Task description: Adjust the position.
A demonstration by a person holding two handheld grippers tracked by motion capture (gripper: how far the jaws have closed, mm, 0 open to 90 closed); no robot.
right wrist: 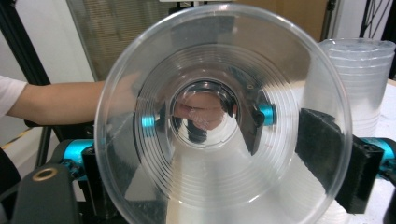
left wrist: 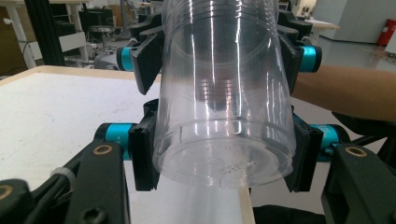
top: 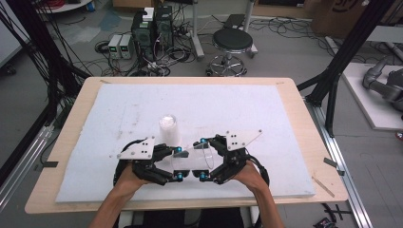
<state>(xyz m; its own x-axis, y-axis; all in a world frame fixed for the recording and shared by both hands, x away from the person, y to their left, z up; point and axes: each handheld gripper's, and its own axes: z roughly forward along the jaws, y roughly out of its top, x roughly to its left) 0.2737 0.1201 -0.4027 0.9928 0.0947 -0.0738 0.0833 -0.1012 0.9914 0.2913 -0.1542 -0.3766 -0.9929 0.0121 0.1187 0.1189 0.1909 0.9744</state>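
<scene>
At the left of the white foam board (top: 95,142), item one: your left gripper (top: 177,164), clenched on the base end of a clear plastic cup (top: 192,159). The left gripper view has both black pads pressed flat to the cup (left wrist: 224,116) wall just above its closed bottom, so that grip is firm.

Item two, centre: the cup itself. It lies on its side, held off the board between your two hands, long axis running left to right, bottom toward your left hand, open mouth toward your right. Nothing is inside it; you can see straight through the wall.

Item three, behind the cup and slightly left: a stack of clear cups (top: 168,128), standing upright on the board, apart from both grippers. It also stands at the right edge of the right gripper view (right wrist: 359,84). How many cups it holds is hard to tell; the rims blur together.

Item four, right: your right gripper (top: 204,159), its jaws set either side of the rim end of the cup (right wrist: 224,116). One pad sits close against the flared rim; whether it presses or merely flanks it I cannot tell for certain, though it looks to be closing on the rim.

Both hands are equally near. Any pull apart would run along that left-right axis.
</scene>
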